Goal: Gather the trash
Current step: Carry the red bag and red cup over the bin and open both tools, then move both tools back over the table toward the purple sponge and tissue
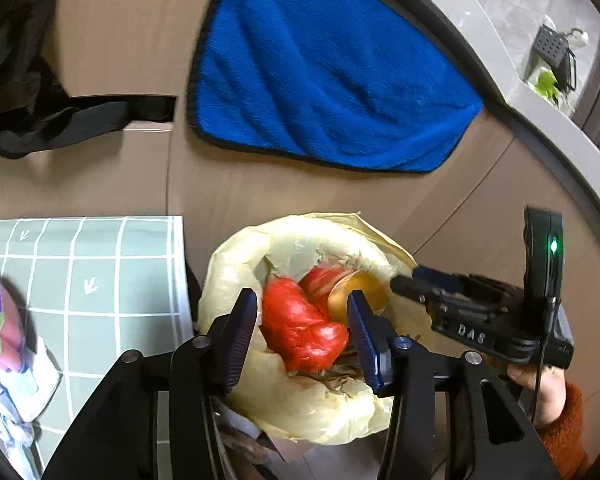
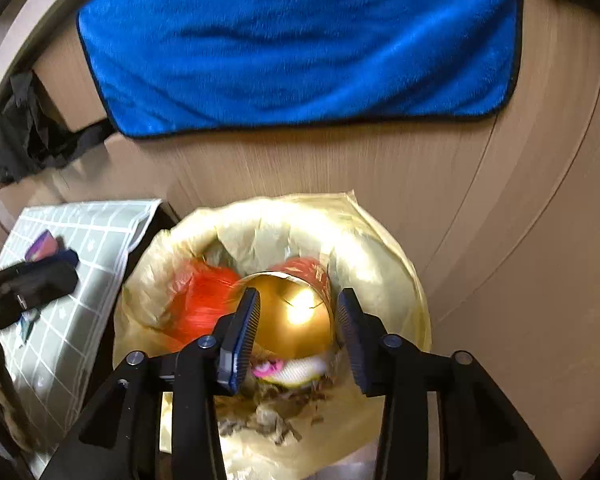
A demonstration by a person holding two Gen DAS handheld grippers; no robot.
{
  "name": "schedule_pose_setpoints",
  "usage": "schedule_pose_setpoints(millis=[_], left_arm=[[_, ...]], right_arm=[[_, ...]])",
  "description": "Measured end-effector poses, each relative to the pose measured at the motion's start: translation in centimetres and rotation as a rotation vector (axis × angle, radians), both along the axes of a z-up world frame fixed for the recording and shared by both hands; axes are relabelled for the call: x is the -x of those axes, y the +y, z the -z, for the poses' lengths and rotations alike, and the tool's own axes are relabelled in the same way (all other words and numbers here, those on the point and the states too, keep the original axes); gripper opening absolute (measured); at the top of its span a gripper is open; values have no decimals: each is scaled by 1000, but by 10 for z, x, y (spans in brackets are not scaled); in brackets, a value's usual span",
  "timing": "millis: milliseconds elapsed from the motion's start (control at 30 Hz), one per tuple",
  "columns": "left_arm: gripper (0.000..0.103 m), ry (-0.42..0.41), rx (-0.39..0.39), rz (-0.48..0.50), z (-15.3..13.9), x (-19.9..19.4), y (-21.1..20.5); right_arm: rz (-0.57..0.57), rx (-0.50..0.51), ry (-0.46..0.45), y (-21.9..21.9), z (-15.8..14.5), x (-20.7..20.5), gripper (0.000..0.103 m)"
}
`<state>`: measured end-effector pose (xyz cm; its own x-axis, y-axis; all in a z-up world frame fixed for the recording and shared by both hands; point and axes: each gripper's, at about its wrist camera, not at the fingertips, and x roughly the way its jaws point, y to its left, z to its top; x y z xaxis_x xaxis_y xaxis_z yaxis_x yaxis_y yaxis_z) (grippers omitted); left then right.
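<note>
Brown cabinet fronts with a blue towel (image 1: pixel 332 68) hanging behind; below, my bin's yellowish liner bag (image 1: pixel 236 256) beside the checked tabletop (image 1: pixel 100 264). Both claws hover released: my left claw (image 1: pixel 302 332) over the red plastic bag (image 1: pixel 300 328), my right claw (image 2: pixel 298 332) over the gold-lined cup (image 2: pixel 296 312). The cup lies tilted, mouth towards me, long axis running away. It looks loose, so it could roll and spill scraps.

I see a blue towel (image 1: pixel 324 76) hanging on the brown cabinet (image 1: pixel 112 40), a black cloth (image 1: pixel 32 120), possibly a bag, and a checked mat (image 1: pixel 100 276).
</note>
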<state>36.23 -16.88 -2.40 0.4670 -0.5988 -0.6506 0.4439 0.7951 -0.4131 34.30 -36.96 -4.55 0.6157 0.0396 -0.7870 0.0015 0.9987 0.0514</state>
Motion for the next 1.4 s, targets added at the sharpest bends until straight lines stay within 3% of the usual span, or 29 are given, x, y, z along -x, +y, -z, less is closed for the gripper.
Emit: schedule_pose_setpoints(millis=[167,400,533,767,1000,1167,1400], left_arm=[[48,-26,23,-43,-12,4,26],[48,-78,32,-140,-26,14,80],[48,-97,17,-191,-30,21,113],[48,-123,-12,-258,-30,33,167],[50,-121,11,-334,-26,42,231],[52,-112,32,-431,-22,46,290],[53,-72,33,-447,-6,57,331]], right_arm=[[11,30,-18,5,-8,14,40],[-16,-28,-151,18,-46,39,43],[-65,-37,-232,48,-67,45,44],[-160,-59,-281,108,-79,46,45],[-242,-82,-293,167,-79,45,45],[-319,-119,-234,214,-64,39,45],[-420,-116,-180,268,-40,23,45]])
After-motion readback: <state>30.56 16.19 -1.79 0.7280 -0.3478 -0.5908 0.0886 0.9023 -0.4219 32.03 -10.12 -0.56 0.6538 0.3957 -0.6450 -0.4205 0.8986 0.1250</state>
